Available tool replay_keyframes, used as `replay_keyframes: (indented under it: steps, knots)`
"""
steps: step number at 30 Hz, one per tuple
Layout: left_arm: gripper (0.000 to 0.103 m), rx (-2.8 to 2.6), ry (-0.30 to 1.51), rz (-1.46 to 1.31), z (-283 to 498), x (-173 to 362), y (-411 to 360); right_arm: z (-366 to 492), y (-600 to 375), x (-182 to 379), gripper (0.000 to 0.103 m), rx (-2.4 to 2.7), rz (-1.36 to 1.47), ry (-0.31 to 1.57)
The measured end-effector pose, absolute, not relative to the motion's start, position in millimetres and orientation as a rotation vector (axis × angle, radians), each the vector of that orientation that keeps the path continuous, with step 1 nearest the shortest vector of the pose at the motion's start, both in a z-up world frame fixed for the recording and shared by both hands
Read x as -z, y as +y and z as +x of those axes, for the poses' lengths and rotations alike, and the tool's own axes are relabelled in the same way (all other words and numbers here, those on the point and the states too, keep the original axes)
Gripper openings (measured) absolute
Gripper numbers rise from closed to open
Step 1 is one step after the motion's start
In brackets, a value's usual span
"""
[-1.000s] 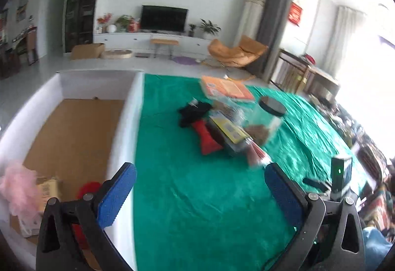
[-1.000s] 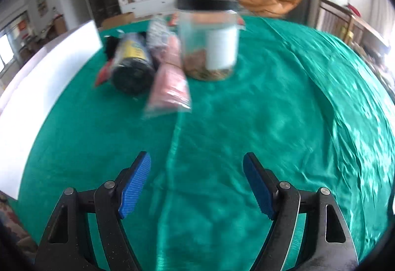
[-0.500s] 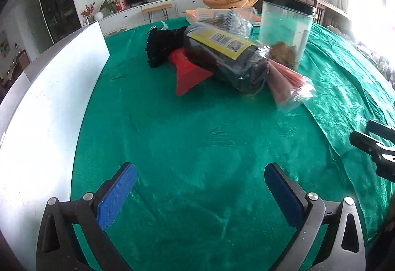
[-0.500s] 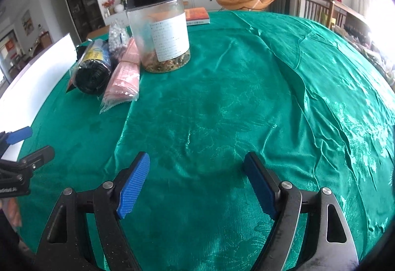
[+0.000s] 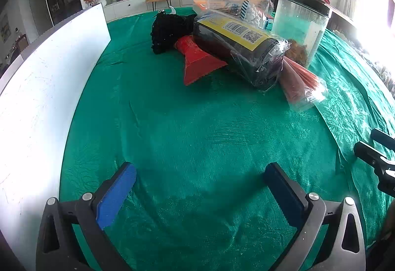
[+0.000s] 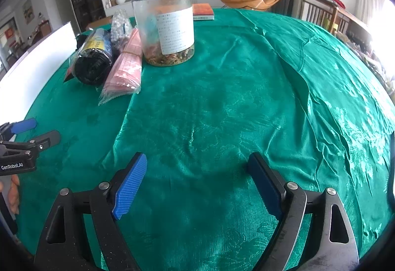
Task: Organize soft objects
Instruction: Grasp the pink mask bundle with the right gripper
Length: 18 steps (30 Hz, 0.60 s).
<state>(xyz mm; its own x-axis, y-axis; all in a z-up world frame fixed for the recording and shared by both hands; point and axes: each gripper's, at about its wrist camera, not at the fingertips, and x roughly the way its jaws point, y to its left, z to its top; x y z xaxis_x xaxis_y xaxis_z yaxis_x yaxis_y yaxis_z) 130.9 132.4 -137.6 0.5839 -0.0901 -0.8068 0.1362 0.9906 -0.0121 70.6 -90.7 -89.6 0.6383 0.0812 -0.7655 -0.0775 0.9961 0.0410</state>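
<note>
A pile lies on the green cloth: a black fuzzy item (image 5: 170, 31), a red cloth piece (image 5: 197, 61), a black roll in clear wrap (image 5: 237, 49) (image 6: 92, 59), a pink packet (image 5: 300, 81) (image 6: 126, 68) and a bag of white balls (image 5: 249, 12) (image 6: 119, 27). My left gripper (image 5: 200, 177) is open and empty, low over the cloth, well short of the pile. My right gripper (image 6: 197, 172) is open and empty over bare cloth, to the right of the left one.
A clear jar with a black lid (image 6: 164, 24) (image 5: 301, 22) stands behind the pile. A white box wall (image 5: 44, 78) runs along the table's left side. An orange book (image 6: 202, 12) lies at the far edge. The cloth (image 6: 246, 98) is wrinkled on the right.
The left gripper has swung from over the white box to low over the cloth, facing the pile. The right gripper has pulled back and turned right. Both stay open.
</note>
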Motion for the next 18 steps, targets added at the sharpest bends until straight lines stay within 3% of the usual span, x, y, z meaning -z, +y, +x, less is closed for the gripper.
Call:
replay_keyframes:
  steps: [7, 11, 15, 18]
  knots:
    - [0.103, 0.131, 0.938, 0.053, 131, 138, 132, 70, -91, 90, 0.087, -0.095, 0.007, 0.875]
    - [0.103, 0.132, 0.938, 0.053, 131, 137, 132, 72, -89, 90, 0.094, -0.120, 0.001, 0.890]
    - [0.103, 0.132, 0.938, 0.053, 132, 137, 132, 85, -80, 84, 0.093, -0.114, -0.021, 0.959]
    - [0.103, 0.132, 0.938, 0.053, 132, 137, 133, 104, -61, 61, 0.091, -0.201, 0.024, 0.908]
